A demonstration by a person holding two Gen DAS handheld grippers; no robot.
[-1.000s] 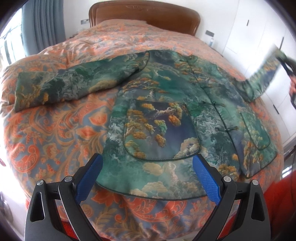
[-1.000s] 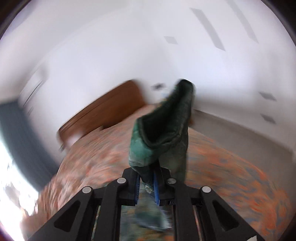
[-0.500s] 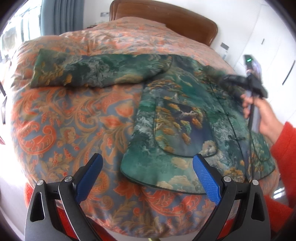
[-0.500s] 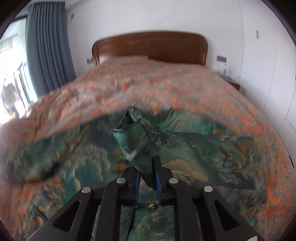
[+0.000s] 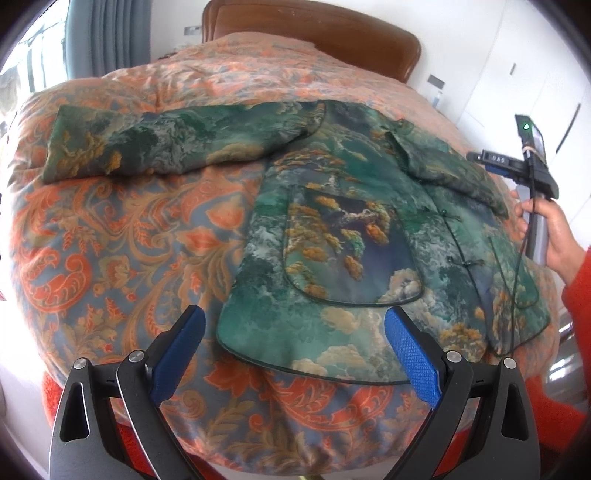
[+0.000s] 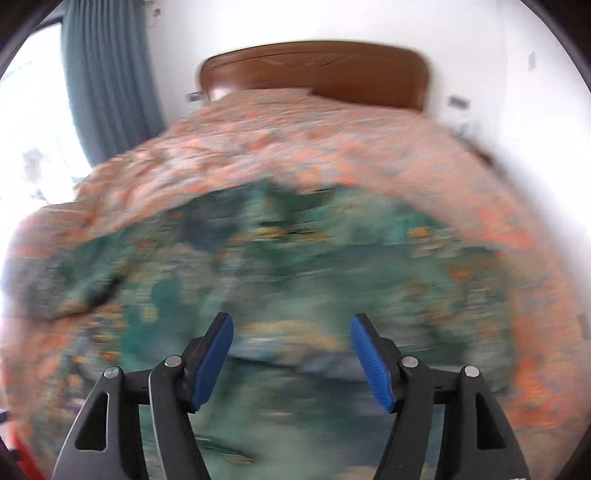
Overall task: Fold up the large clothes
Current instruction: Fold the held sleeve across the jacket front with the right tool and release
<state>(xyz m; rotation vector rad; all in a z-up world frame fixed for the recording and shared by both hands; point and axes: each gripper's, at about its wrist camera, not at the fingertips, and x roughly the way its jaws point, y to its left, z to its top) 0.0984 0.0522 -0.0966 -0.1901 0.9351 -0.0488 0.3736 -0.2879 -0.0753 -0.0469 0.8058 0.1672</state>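
Jacket (image 5: 332,236) on bed (image 5: 122,236), headboard (image 5: 314,33) behind.

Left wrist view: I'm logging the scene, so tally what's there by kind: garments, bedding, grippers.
Garments: 1, jacket
Bedding: 1, quilt
Grippers: 2, left gripper, right gripper
Total: 4

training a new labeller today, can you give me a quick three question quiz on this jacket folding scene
1. True or false: both sleeves of the green jacket lie stretched out flat to the sides.
2. What lies under the jacket?
3. Is the left gripper open or shut?

Key:
1. False: the far sleeve is stretched out; the other sleeve is folded over the front.
2. An orange patterned bedspread.
3. Open, holding nothing.
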